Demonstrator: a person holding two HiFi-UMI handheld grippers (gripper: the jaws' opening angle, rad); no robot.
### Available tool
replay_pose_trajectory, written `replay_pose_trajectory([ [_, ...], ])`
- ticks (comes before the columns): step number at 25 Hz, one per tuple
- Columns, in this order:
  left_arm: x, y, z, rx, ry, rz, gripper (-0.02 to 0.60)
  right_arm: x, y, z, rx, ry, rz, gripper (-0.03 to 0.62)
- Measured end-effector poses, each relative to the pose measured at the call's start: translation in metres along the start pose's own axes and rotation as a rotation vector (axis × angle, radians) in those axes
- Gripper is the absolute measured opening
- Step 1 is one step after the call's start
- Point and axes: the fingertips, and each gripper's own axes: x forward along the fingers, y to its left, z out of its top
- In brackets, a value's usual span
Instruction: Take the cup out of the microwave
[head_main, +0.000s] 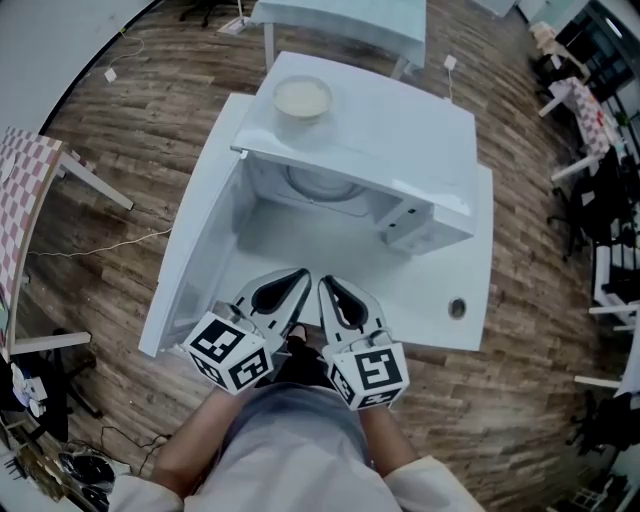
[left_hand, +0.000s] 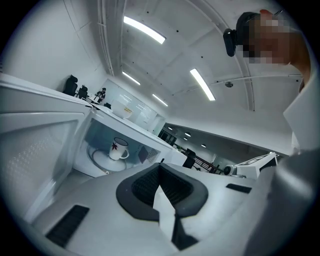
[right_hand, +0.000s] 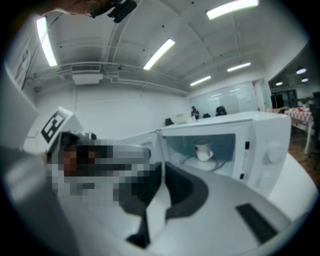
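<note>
Cup (left_hand: 119, 149), white with a small red mark on its side, stands upright on the round turntable (left_hand: 106, 163) inside the microwave (head_main: 400, 130). In the left gripper view it sits left of centre with its handle turned to the right of the frame. In the right gripper view it shows just right of centre, in the middle of the lit cavity. The head view does not show the cup, because the microwave's top hides it.

The microwave's door (head_main: 195, 240) hangs wide open toward the left of the head view. A pale bowl (head_main: 302, 98) rests on the microwave's top near its upper left corner. The microwave sits on a white bench (head_main: 470, 300) over a wooden floor (head_main: 120, 130).

Both tools are low in the head view, just below the open cavity, side by side and pointing at it. The left hand-held gripper (head_main: 298, 274) has its jaws pressed together with nothing between them, as the left gripper view (left_hand: 160, 166) shows. The right hand-held gripper (head_main: 325, 283) is likewise closed on nothing in the right gripper view (right_hand: 162, 166). Neither touches the cup, which is well apart from both.
</note>
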Motion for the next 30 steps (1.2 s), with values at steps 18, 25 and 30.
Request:
replay_pose_trajectory([
  [18,0.035,0.04,0.001,0.077,-0.061,0.045,0.008,0.046,-0.047,-0.009,-0.02,-0.013,-0.069,0.025],
  [25,0.039,0.063,-0.004,0.072,-0.073,0.076,0.008,0.069,-0.063,-0.013,-0.014,-0.036,-0.093,0.032],
  [30,0.044,0.068,-0.007,0.064,-0.075,0.076,0.008,0.087,-0.079,-0.015,-0.028,-0.051,-0.114,0.074],
])
